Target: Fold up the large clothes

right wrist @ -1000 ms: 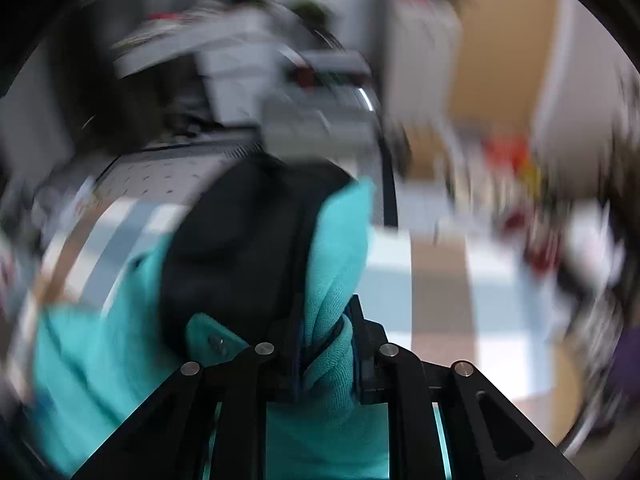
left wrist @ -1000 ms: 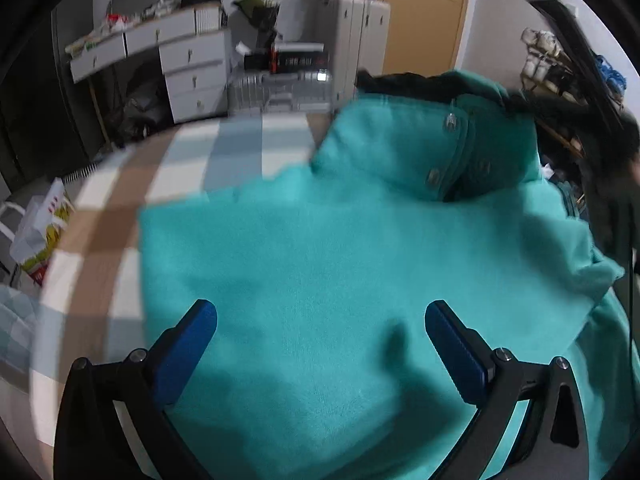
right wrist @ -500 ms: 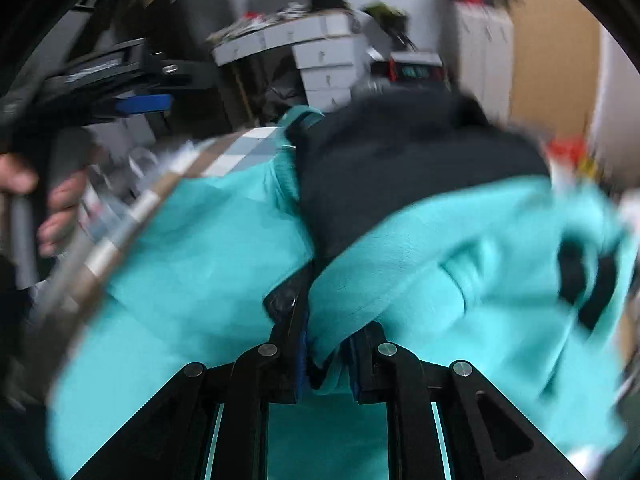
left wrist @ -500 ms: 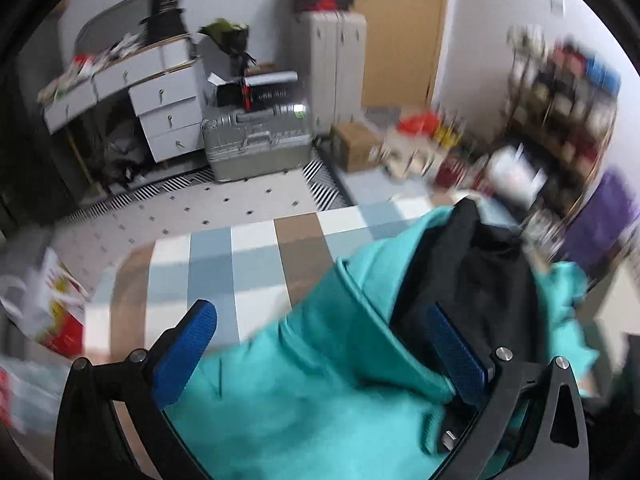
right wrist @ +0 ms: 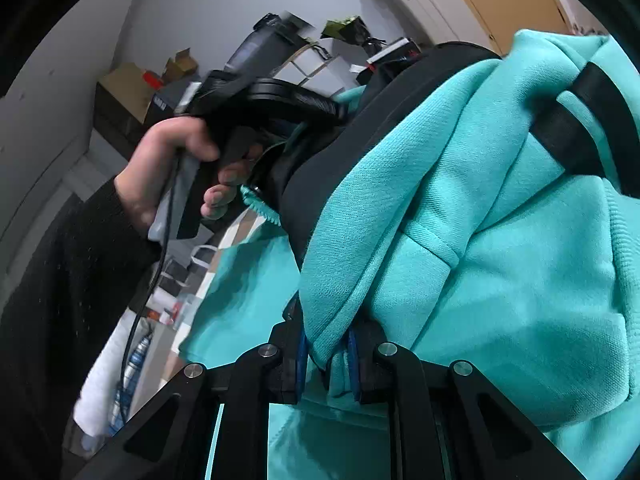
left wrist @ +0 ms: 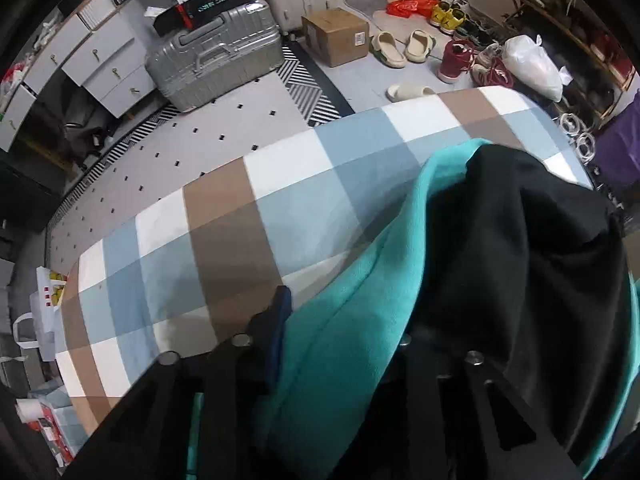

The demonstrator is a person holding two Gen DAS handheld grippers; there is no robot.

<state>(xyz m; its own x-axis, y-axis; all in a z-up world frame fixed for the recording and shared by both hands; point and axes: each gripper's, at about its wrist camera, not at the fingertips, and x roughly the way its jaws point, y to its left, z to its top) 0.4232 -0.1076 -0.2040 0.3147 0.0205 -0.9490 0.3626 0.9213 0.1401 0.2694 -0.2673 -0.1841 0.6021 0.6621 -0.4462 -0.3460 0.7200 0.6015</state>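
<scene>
No writing reads clearly; the black box [left wrist: 212,2] on the silver suitcase [left wrist: 212,60] carries blurred pale lettering. Beyond the checked tabletop [left wrist: 248,220] lie a cardboard carton [left wrist: 335,36], slippers [left wrist: 402,46] and a white bag [left wrist: 530,66] on the patterned floor. The teal garment [left wrist: 348,344] with black lining is bunched over the tabletop's right side. The left gripper [left wrist: 344,344] has just been closing and clamps the garment; the right gripper [right wrist: 326,354] is clenched on a teal fold. A hand [right wrist: 176,168] holds the left gripper's handle.
</scene>
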